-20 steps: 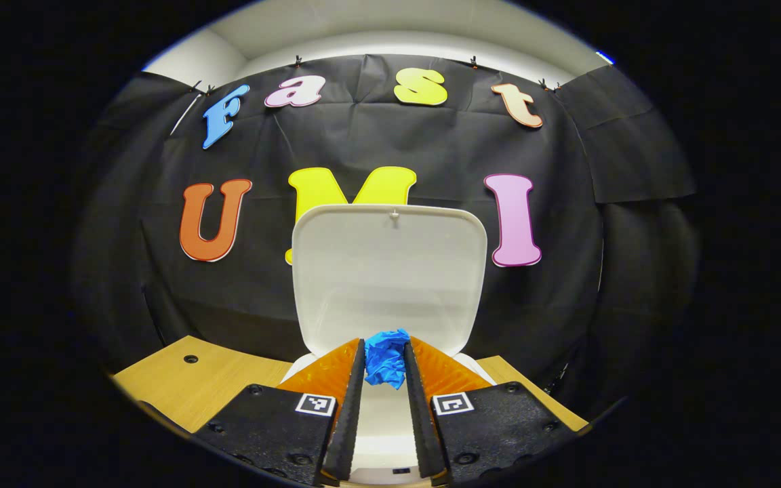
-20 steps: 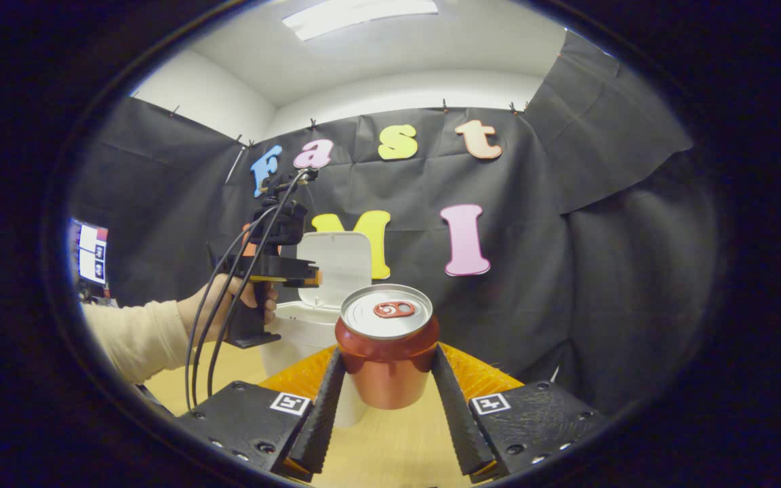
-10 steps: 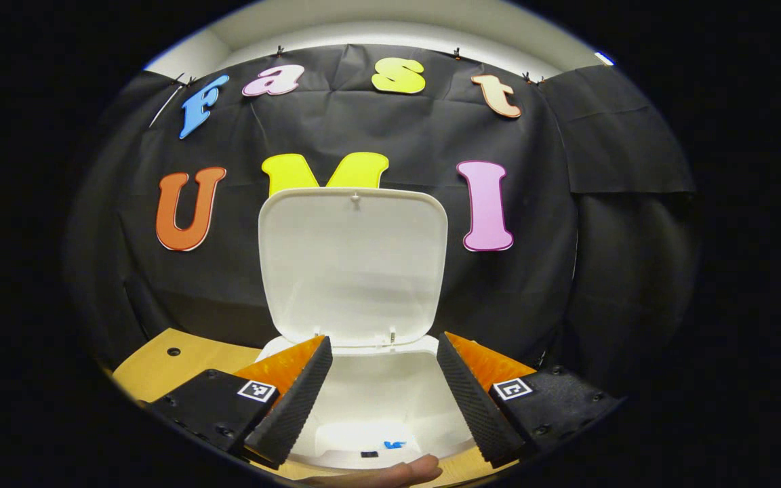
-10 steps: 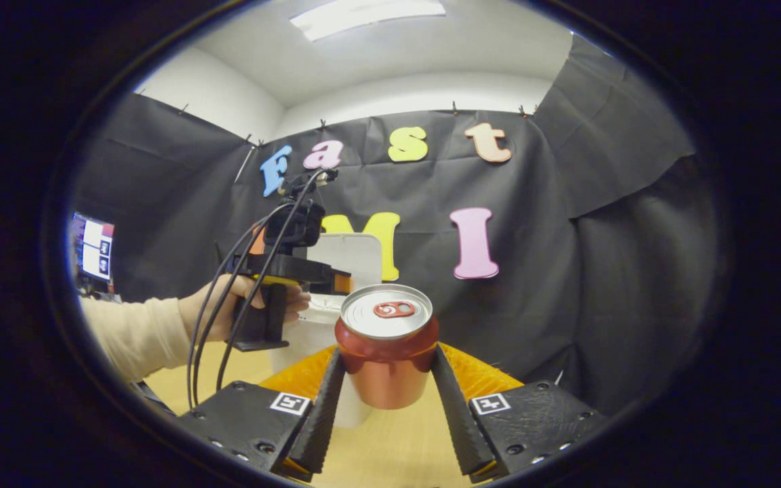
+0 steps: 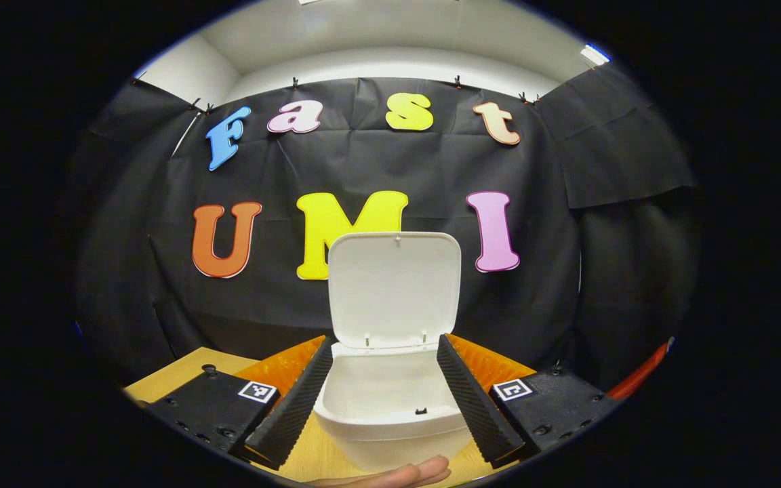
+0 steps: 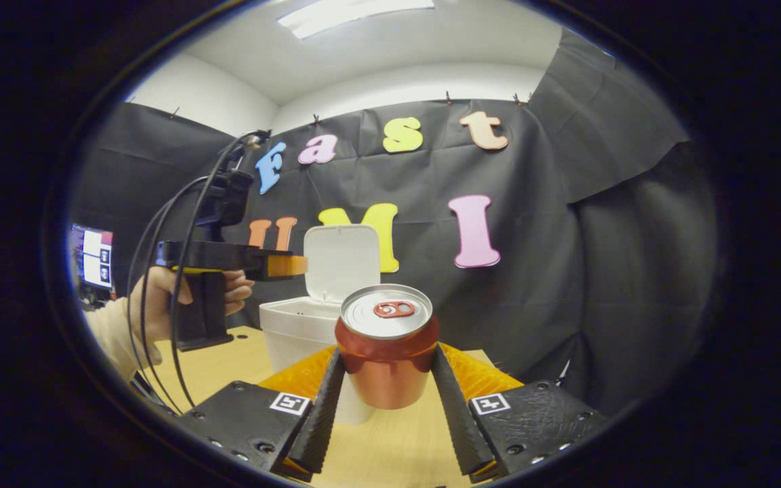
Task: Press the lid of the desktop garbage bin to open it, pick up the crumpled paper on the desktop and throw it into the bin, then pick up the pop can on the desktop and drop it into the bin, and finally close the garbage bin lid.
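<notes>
The white desktop bin [image 5: 390,407] stands on the wooden table with its lid [image 5: 394,288] raised upright against the back wall. My left gripper [image 5: 385,379] is open, nothing between its fingers, a little in front of the bin's rim. The crumpled paper is hidden. My right gripper [image 6: 386,376] is shut on a red pop can [image 6: 386,352], held upright above the table, right of and nearer than the bin [image 6: 295,332]. In the right gripper view the left gripper [image 6: 282,266] hangs left of the lid [image 6: 342,263], held by a hand [image 6: 160,305].
The wooden table [image 6: 390,447] runs under both grippers; a round hole [image 5: 209,370] sits in it at the far left. A fingertip [image 5: 397,473] shows at the bottom edge of the left gripper view. A screen [image 6: 94,261] glows at the far left.
The left gripper opened and let the blue paper fall into the bin, then drew back from it. The right gripper kept hold of the can.
</notes>
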The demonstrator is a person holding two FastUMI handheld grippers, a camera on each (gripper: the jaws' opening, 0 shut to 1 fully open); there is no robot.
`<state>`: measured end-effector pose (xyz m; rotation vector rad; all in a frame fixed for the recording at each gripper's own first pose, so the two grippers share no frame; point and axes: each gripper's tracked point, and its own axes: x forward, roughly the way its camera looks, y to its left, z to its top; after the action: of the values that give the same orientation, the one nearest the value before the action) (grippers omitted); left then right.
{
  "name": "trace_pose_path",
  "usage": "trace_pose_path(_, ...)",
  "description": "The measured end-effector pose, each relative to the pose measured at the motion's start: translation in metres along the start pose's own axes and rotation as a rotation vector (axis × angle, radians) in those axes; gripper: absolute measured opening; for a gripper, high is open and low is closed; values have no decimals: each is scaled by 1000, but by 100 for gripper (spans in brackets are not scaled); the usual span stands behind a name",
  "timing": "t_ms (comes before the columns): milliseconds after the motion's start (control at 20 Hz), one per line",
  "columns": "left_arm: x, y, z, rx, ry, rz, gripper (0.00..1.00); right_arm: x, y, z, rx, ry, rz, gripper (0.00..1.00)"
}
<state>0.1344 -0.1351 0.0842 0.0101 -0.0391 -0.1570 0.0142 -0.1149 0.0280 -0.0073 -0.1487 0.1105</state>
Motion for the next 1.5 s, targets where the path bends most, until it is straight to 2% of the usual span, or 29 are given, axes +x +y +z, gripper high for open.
trace_pose_path(150, -37, 26, -14, 36, -26, 42, 99, 5, 3, -8, 5, 25, 13, 71)
trace_pose_path(450, -97, 62, -65, 31, 31, 85, 100, 16, 1, -13, 33, 34, -26, 72)
trace_pose_path(600, -113, 87, -76, 3, 14, 126, 99, 21, -6, -15, 17, 42, -64, 72)
trace_pose_path(850, -126, 116, -103, -19, 31, 145, 99, 26, -6, -19, 33, 76, -94, 72)
trace_pose_path(1000, -130, 121, -107, -15, 39, 146, 100, 26, -3, -14, 56, 66, -106, 71)
trace_pose_path(1200, -135, 122, -109, -22, 24, 111, 100, 27, 0, -14, 96, 100, -113, 71)
trace_pose_path(1300, -137, 120, -112, -54, 22, 90, 100, 27, -4, -14, 73, 130, -133, 71)
trace_pose_path(1500, -138, 125, -103, -24, -2, 89, 100, 34, -1, 3, -4, 138, -158, 72)
